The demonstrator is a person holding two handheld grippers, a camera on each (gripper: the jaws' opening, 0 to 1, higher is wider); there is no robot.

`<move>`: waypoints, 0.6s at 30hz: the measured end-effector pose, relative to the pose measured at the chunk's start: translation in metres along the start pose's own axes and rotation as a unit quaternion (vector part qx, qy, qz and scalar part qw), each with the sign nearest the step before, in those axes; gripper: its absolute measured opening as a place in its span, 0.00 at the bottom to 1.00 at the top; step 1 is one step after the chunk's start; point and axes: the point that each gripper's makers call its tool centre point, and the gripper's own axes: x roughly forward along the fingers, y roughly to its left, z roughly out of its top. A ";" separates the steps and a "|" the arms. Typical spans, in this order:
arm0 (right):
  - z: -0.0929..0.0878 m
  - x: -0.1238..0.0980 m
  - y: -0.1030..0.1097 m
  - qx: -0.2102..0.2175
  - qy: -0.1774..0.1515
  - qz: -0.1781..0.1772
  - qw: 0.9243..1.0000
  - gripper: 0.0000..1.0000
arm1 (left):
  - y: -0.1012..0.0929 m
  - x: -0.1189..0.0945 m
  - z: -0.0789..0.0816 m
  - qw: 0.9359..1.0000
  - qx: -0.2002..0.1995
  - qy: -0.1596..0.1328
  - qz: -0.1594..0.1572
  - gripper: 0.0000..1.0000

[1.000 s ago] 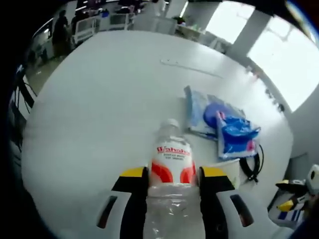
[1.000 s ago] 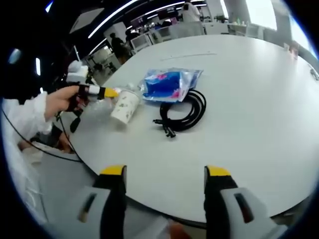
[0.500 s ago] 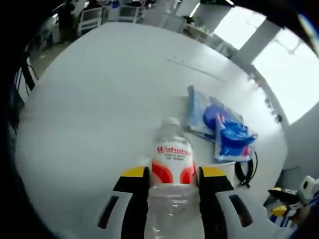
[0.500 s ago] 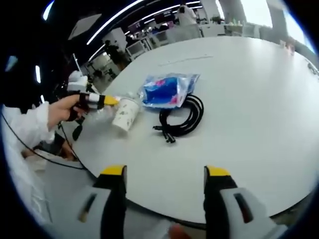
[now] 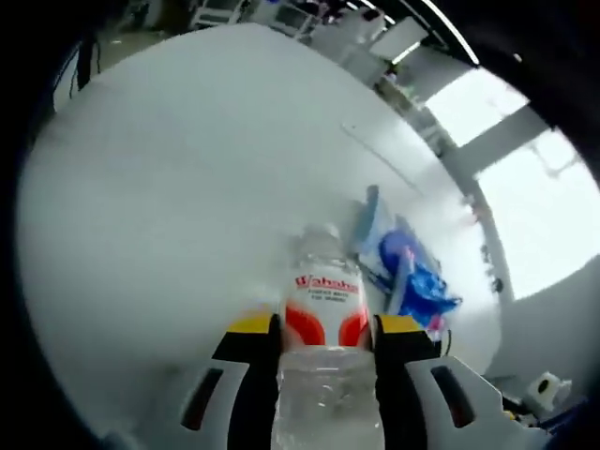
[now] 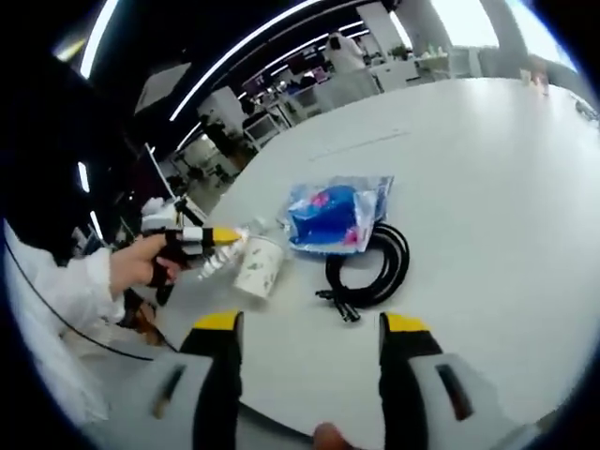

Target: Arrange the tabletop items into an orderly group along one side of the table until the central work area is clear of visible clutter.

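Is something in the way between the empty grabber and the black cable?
Nothing visible. The right gripper is open, and only bare white table lies between its jaws and the coiled black cable.

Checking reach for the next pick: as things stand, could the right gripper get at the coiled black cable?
Probably yes. The right gripper is open and empty, and the black cable lies just ahead on bare table, beside the blue packet, with nothing between.

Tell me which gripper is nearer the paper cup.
Left. The left gripper, shut on the water bottle, sits right beside the paper cup in the right gripper view. The right gripper hangs open near the table's edge, well short of the cup.
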 end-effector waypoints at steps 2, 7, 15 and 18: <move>0.000 0.003 0.004 -0.002 0.003 0.005 1.000 0.57 | 0.002 -0.001 0.001 1.000 -0.008 -0.003 -0.001 0.35; 0.004 0.009 0.015 0.004 0.005 0.020 1.000 0.56 | 0.001 0.000 0.001 1.000 0.002 -0.004 0.000 0.35; 0.029 0.021 0.031 0.019 -0.011 0.039 0.999 0.56 | -0.001 0.004 -0.005 1.000 -0.019 -0.005 -0.015 0.35; 0.039 0.029 0.039 0.026 -0.008 0.052 0.998 0.56 | 0.000 0.004 -0.005 0.999 -0.027 -0.009 -0.021 0.35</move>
